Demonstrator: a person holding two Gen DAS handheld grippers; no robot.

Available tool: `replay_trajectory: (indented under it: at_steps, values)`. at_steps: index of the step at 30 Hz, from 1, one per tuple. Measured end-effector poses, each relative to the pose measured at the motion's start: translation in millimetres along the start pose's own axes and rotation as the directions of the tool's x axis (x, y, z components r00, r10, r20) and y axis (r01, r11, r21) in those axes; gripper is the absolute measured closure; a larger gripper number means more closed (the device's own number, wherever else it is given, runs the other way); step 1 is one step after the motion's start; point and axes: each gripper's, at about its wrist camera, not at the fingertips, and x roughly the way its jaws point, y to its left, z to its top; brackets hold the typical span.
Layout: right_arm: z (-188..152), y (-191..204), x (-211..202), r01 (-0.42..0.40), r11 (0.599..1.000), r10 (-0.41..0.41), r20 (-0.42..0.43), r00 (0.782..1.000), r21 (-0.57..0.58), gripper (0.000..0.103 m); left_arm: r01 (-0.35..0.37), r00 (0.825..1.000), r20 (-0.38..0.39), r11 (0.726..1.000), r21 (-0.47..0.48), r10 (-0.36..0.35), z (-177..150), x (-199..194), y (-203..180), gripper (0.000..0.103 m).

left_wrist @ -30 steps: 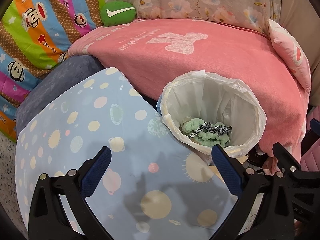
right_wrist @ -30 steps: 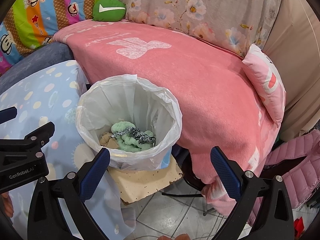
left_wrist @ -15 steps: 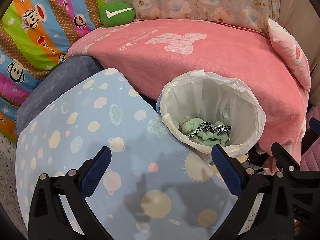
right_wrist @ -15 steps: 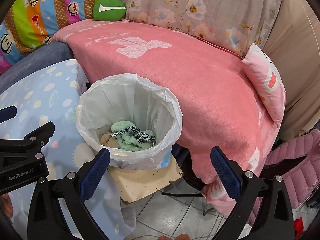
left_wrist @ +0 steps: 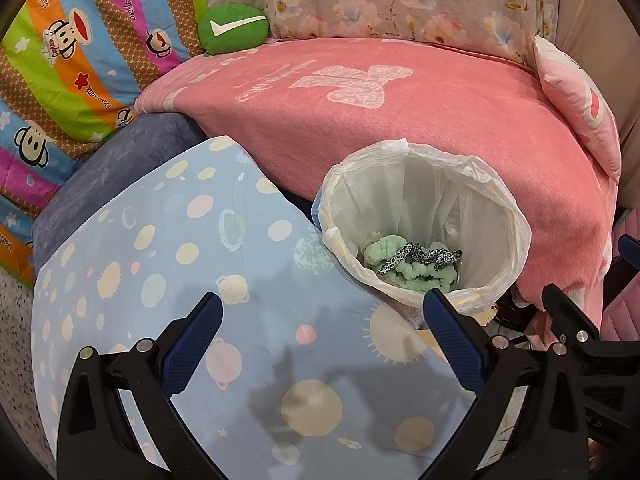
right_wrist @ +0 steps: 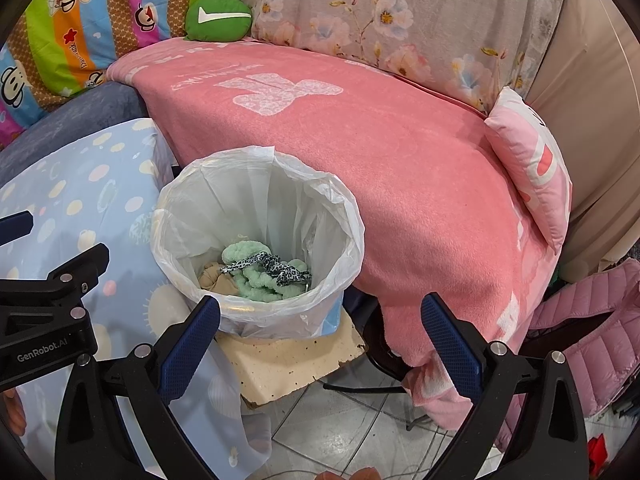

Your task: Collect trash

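A bin lined with a white plastic bag [left_wrist: 496, 204] [right_wrist: 340, 204] stands between the blue table and the pink sofa. Inside lie a mint-green fuzzy cloth [left_wrist: 416, 278] [right_wrist: 260, 284], a black-and-white spotted ribbon [left_wrist: 420, 254] [right_wrist: 276, 266] and a beige scrap [right_wrist: 212, 278]. My left gripper [left_wrist: 322, 322] is open and empty above the blue planet-print tablecloth [left_wrist: 180, 248], left of the bin. My right gripper [right_wrist: 320, 322] is open and empty, just in front of the bin's near rim. The left gripper's body [right_wrist: 52, 308] shows at the left edge of the right wrist view.
A pink blanket [left_wrist: 400, 120] [right_wrist: 400, 160] covers the sofa behind the bin. A green cushion [left_wrist: 234, 28] and a pink pillow [right_wrist: 532, 168] rest on it. A beige foam board [right_wrist: 296, 356] lies under the bin on the tiled floor [right_wrist: 340, 432]. A pink jacket [right_wrist: 592, 336] is at the right.
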Motion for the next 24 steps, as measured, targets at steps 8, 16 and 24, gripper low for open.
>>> replay_trajectory:
  at_steps: [8, 16, 24]
  values:
    - [-1.2, 0.4, 0.1, 0.001, 1.0, -0.001, -0.001, 1.0, 0.0, 0.007, 0.0, 1.0, -0.001, 1.0, 0.0, 0.0, -0.1, 0.1, -0.2, 0.007]
    - [-1.5, 0.9, 0.5, 0.002, 1.0, -0.002, -0.002, 1.0, 0.0, 0.007, 0.0, 1.0, -0.002, 1.0, 0.001, 0.0, -0.2, -0.2, 0.3, 0.007]
    - [-1.9, 0.9, 0.6, 0.001, 1.0, -0.001, -0.002, 1.0, 0.0, 0.007, 0.0, 1.0, -0.003, 1.0, 0.0, 0.0, 0.0, -0.3, -0.2, 0.007]
